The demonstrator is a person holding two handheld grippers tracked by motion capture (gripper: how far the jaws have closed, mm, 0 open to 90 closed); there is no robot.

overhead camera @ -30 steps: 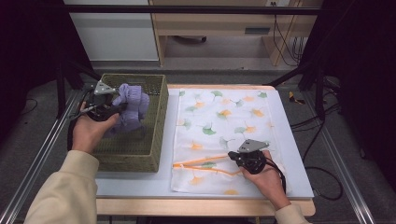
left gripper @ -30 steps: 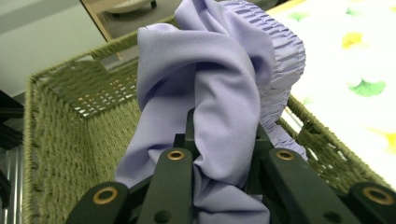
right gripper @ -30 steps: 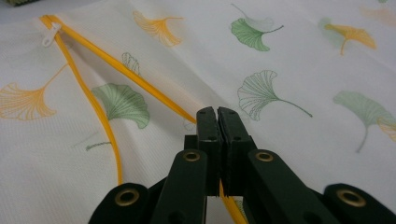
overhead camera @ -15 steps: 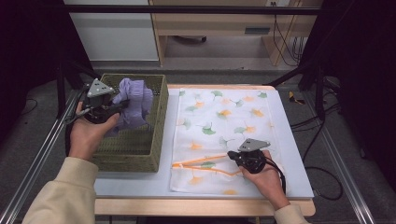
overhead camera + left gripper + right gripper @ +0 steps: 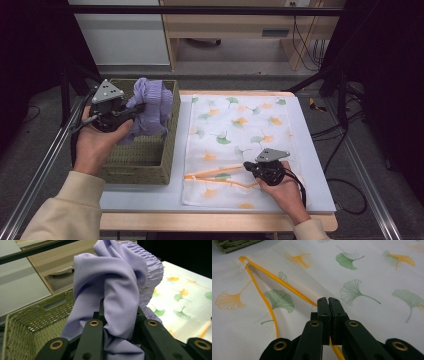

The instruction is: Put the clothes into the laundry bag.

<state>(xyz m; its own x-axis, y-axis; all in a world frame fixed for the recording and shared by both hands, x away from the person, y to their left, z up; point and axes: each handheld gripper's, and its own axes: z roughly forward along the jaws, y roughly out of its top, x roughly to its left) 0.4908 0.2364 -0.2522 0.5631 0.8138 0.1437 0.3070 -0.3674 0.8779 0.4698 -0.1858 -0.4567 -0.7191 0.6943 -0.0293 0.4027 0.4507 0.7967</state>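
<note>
Above the woven green basket [image 5: 145, 160], the left gripper [image 5: 136, 109] clamps the lilac gathered garment [image 5: 150, 107] for bagging, while the right gripper [image 5: 246, 166], jaws together, pins the ginkgo-print mesh laundry bag's [image 5: 240, 125] yellow zipper edge [image 5: 215, 172] to the bench [image 5: 310, 165] to keep its mouth open.

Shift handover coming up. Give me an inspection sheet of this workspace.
Surface: white table with wooden front edge.
Job's things: lilac garment lifted over the woven basket; ginkgo-print laundry bag lying flat, orange zipper open.
Clutter: nothing seen.
Grippers: left gripper shut on the garment; right gripper shut on the bag at the zipper edge.
Cables: one trailing from the right gripper; more on the floor.
Surroundings: wooden furniture, dark curtains.
</note>
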